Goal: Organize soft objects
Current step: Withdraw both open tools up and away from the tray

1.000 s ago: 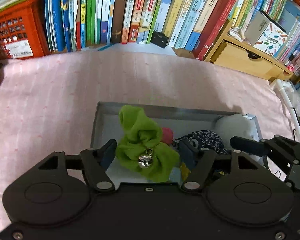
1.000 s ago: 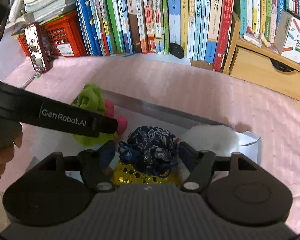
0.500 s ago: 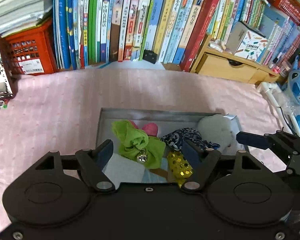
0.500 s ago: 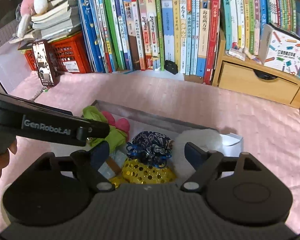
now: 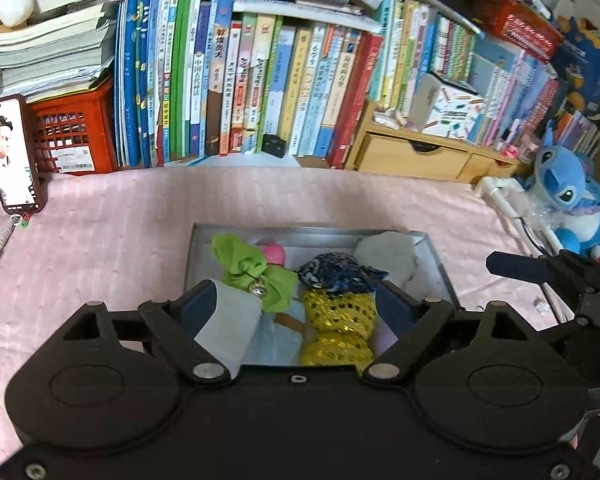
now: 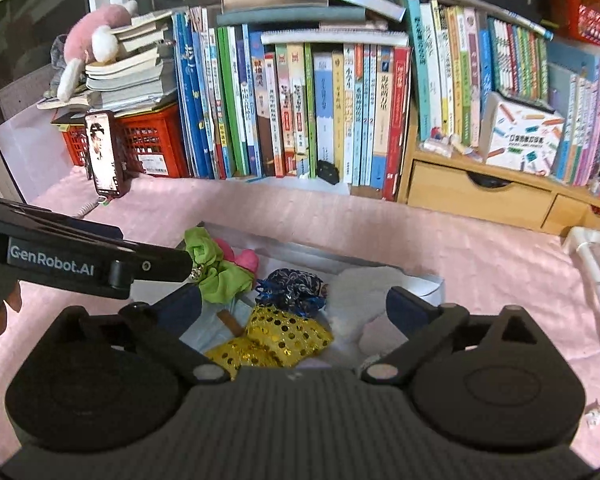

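A grey metal tray [image 5: 196,248] [image 6: 432,284] sits on the pink cloth. In it lie a green cloth bow with a bell [image 5: 256,270] [image 6: 216,268], a pink soft piece [image 5: 275,253] [image 6: 244,258], a dark blue patterned scrunchie [image 5: 336,272] [image 6: 292,286], a gold sequin bow [image 5: 336,326] [image 6: 276,340] and a white fluffy piece [image 5: 386,252] [image 6: 364,292]. My left gripper [image 5: 296,308] is open and empty, above the tray's near side. My right gripper [image 6: 292,308] is open and empty, also above the tray.
A row of upright books [image 5: 260,92] [image 6: 300,112] lines the back. A red crate [image 5: 72,136], a phone on a stand [image 5: 14,156] [image 6: 104,154], wooden drawers [image 5: 416,156] [image 6: 480,194] and a blue plush toy [image 5: 568,196] stand around the cloth.
Both grippers have pulled back and up from the tray. The green bow, near the left fingers before, now lies in the tray, well clear of them.
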Demonstrator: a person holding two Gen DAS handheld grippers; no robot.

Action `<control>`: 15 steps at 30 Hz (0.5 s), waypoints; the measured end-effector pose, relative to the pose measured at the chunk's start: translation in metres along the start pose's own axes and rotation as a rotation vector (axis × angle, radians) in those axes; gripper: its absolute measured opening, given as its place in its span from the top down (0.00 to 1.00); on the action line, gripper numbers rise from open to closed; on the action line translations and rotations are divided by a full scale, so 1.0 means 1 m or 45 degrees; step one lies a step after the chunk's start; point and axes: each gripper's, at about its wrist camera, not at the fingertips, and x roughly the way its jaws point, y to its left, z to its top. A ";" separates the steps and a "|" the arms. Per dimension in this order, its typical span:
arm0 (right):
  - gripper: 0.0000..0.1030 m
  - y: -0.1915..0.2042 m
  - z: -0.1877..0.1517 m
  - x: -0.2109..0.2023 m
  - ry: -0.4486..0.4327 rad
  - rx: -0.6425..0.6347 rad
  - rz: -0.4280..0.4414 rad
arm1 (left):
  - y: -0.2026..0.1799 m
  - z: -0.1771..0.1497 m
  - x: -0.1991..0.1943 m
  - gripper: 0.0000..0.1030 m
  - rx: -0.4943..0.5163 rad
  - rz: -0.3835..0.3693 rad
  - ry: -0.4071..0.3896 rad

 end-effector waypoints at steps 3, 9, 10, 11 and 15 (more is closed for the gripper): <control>0.00 0.002 -0.005 -0.012 -0.037 -0.011 0.000 | -0.005 -0.008 -0.010 0.15 0.038 0.002 -0.033; 0.00 0.008 -0.017 -0.034 -0.102 -0.044 -0.020 | -0.011 -0.025 -0.030 0.13 0.076 -0.001 -0.089; 0.00 0.010 -0.019 -0.038 -0.115 -0.057 -0.024 | -0.011 -0.028 -0.033 0.13 0.083 -0.002 -0.100; 0.00 0.012 -0.021 -0.041 -0.129 -0.070 -0.026 | -0.012 -0.031 -0.037 0.13 0.089 -0.002 -0.111; 0.00 0.017 -0.028 -0.052 -0.165 -0.083 -0.011 | -0.013 -0.042 -0.049 0.13 0.095 -0.011 -0.149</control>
